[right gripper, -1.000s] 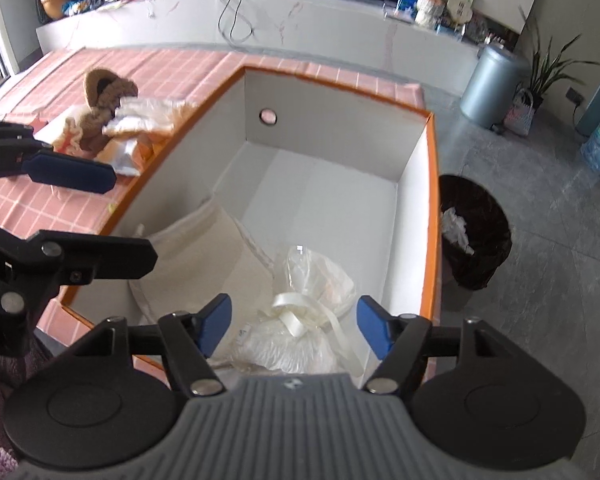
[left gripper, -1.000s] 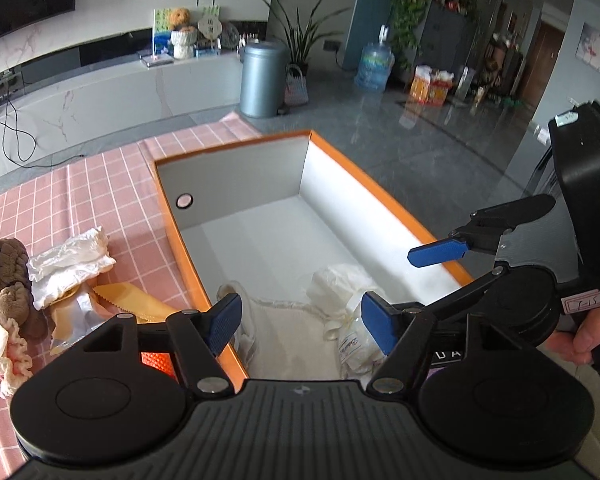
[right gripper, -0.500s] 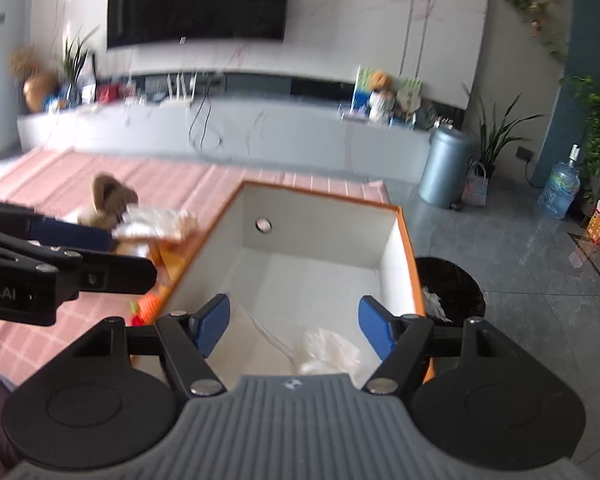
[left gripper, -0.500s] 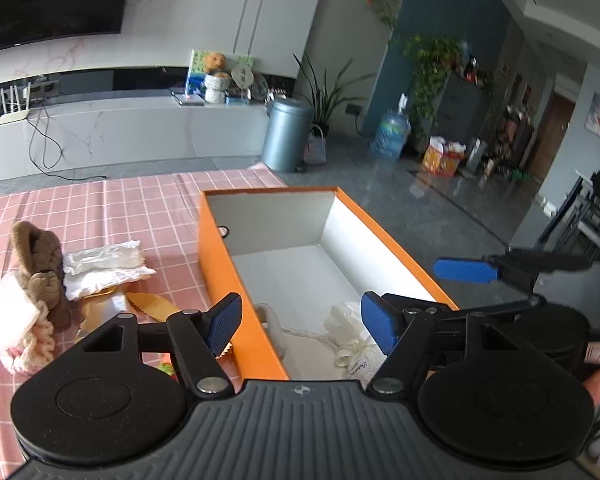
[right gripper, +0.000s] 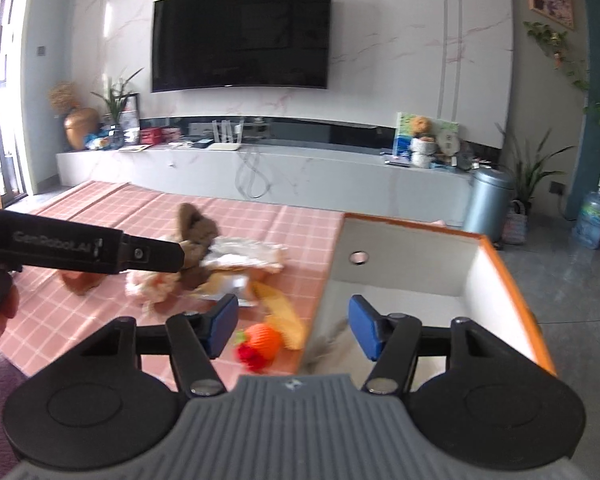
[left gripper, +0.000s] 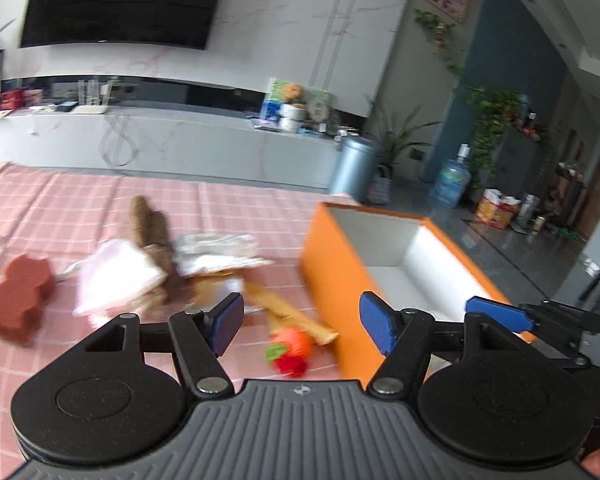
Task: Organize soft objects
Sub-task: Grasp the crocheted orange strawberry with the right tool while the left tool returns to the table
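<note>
An orange box (left gripper: 332, 276) with a white inside stands on the pink checked tablecloth (left gripper: 60, 208); it also shows in the right wrist view (right gripper: 512, 292). Left of it lies a heap of soft things: a brown plush toy (left gripper: 152, 228), a pink-white cloth (left gripper: 116, 276), clear packets (left gripper: 216, 252), a yellow piece (left gripper: 288, 312) and an orange-red knitted toy (left gripper: 288, 348). A brown block (left gripper: 18, 296) lies further left. My left gripper (left gripper: 302, 322) is open and empty above the heap's near edge. My right gripper (right gripper: 292, 326) is open and empty over the box's near left wall.
A grey cloth (right gripper: 332, 344) lies in the box's near corner. The right gripper's fingers (left gripper: 500, 314) reach in at the right of the left wrist view. A grey bin (right gripper: 488, 204) and a water bottle (right gripper: 592, 216) stand on the floor beyond.
Both grippers have risen and tilted up away from the box's inside. The left one has swung left over the heap on the cloth. Both stay open and empty.
</note>
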Tool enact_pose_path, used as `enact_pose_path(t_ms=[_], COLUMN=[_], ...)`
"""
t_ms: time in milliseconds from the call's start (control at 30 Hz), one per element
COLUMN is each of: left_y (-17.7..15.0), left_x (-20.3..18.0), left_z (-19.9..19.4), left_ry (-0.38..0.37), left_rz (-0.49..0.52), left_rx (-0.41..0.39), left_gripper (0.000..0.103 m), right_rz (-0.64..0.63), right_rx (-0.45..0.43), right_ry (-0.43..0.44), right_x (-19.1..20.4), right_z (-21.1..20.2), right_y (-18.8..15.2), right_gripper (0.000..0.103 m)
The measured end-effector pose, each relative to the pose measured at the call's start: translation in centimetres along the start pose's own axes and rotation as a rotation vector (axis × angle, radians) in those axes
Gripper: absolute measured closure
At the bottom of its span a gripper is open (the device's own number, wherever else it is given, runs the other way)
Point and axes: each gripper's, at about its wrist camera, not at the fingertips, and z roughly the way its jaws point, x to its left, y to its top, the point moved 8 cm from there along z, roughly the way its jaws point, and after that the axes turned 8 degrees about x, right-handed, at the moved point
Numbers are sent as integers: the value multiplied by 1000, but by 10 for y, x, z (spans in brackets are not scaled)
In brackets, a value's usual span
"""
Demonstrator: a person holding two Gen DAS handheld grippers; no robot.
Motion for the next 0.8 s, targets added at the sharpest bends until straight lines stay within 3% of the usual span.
enact_pose_path(t_ms=[100, 367, 800], left_y=[-10, -33, -51], left_x=[21, 55, 108], left_z=[-7, -8, 3], left_ry=[43, 112, 247], left_rz=[-26, -49, -101], left_rx=[7, 39, 48], left_gripper=[28, 29, 29], right_rz=[-41, -124, -246], right_rx=[18, 70, 194], right_ry=[29, 45, -102], right_x=[21, 58, 71], right_z=[8, 39, 123], right_y=[-5, -12, -26], right_gripper=[48, 48, 49])
